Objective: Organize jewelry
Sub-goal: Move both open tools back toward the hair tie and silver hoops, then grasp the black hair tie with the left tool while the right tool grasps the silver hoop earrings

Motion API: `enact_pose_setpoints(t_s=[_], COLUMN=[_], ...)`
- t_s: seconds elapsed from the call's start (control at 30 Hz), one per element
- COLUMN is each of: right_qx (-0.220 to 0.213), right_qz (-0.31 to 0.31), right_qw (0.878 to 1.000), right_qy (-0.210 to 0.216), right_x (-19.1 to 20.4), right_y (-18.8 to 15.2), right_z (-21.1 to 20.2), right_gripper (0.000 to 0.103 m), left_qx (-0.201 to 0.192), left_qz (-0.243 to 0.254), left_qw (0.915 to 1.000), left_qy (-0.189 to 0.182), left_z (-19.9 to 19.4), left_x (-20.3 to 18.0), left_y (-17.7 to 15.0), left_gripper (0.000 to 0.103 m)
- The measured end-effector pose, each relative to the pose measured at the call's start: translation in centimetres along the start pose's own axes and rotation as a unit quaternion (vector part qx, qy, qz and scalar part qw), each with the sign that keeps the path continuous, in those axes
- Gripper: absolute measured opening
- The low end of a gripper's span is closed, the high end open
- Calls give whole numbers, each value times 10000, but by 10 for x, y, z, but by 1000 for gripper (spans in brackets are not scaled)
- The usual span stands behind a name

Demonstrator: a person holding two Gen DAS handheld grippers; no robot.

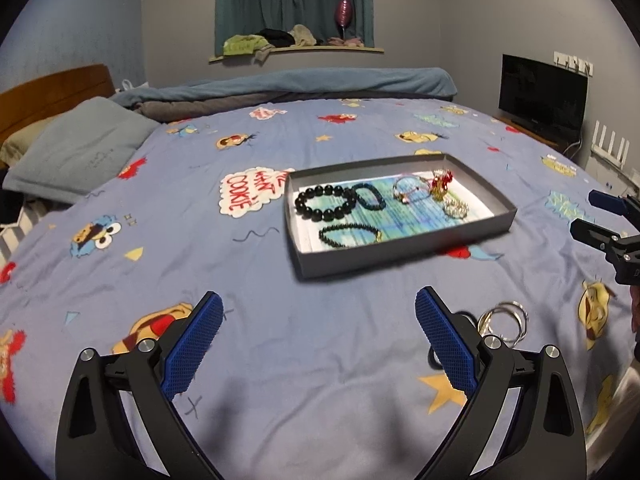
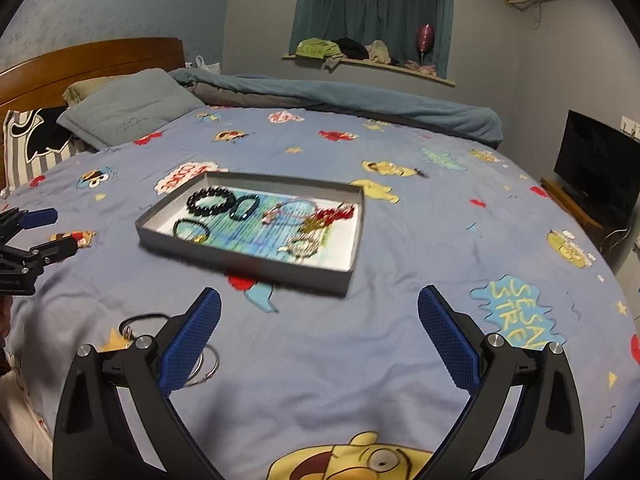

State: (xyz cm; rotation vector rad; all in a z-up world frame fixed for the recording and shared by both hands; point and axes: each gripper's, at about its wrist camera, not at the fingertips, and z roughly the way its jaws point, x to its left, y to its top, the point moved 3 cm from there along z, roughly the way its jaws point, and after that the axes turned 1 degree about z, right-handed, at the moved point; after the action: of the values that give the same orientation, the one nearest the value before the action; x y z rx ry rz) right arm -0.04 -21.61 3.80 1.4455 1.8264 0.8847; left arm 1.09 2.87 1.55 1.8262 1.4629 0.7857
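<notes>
Both the left gripper [image 1: 320,320] and right gripper [image 2: 320,316] hang wide open and empty, so those thin silver bangles [image 1: 505,320] lying flat on the soft bedsheet [image 1: 280,360] outside the gray tray [image 1: 400,254] could easily slip the pads or snag fabric.

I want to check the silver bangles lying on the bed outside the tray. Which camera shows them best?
The left wrist view: the silver bangles lie mostly uncovered on the bedsheet, just right of the left gripper. In the right wrist view, a finger of the right gripper hides most of them.
</notes>
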Motion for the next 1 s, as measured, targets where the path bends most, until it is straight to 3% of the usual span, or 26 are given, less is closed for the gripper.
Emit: enact_pose_setpoints(t_s=[0.27,0.5,0.83,1.0], right_qx=[283,459,582,588], right_qz=[66,161,-53,-36], right_qw=[9992,9978,9947,9935], right_qy=[271,454,841,976], right_x=[7,8,27,32], right_y=[-21,-34,-56,-62], right_z=[18,31,36,35], right_gripper=[97,97,97,97], left_qx=[56,180,188,337], left_qz=[67,364,435,499], left_qw=[9999,9974,9946,9931], left_qy=[-131,-592,-921,-1005], left_z=[6,17,25,35], left_x=[-13,-39,-61,-66], left_y=[-20,-35,-43,-38], left_gripper=[96,96,93,71])
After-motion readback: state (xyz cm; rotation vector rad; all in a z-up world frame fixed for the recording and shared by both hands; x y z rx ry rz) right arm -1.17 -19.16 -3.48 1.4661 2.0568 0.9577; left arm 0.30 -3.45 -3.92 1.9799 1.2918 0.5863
